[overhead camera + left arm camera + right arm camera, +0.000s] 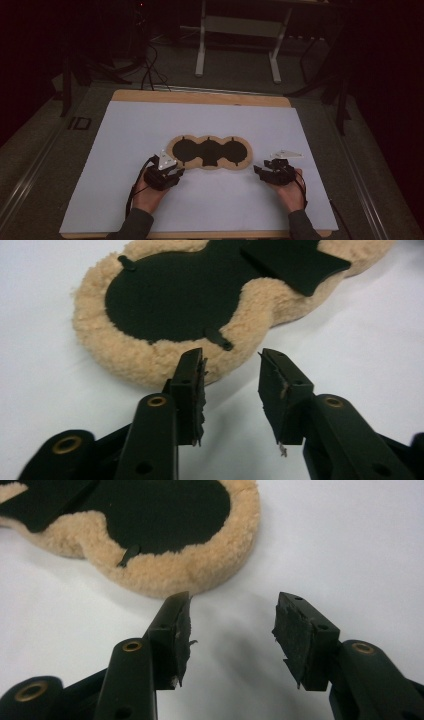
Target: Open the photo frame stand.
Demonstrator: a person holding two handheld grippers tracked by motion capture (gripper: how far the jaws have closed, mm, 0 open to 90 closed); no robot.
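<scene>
A three-lobed pad with a tan fleece rim and black centre (209, 152) lies flat in the middle of the white sheet. My left gripper (172, 167) sits just in front of its left lobe (145, 315), jaws open, with nothing between them; the fleece edge lies just past the fingertips (192, 365). A small black tab (220, 339) crosses the rim there. My right gripper (264, 170) rests near the pad's right lobe (200, 560), jaws open wide and empty (232, 610), the fleece a little ahead and to the left.
The white sheet (150, 125) covers a wooden tabletop (200, 96). Beyond the table stand a white-legged bench (240, 35) and dark stands with cables (145, 65) on the floor. The person's hands and dark sleeves come in from the bottom edge.
</scene>
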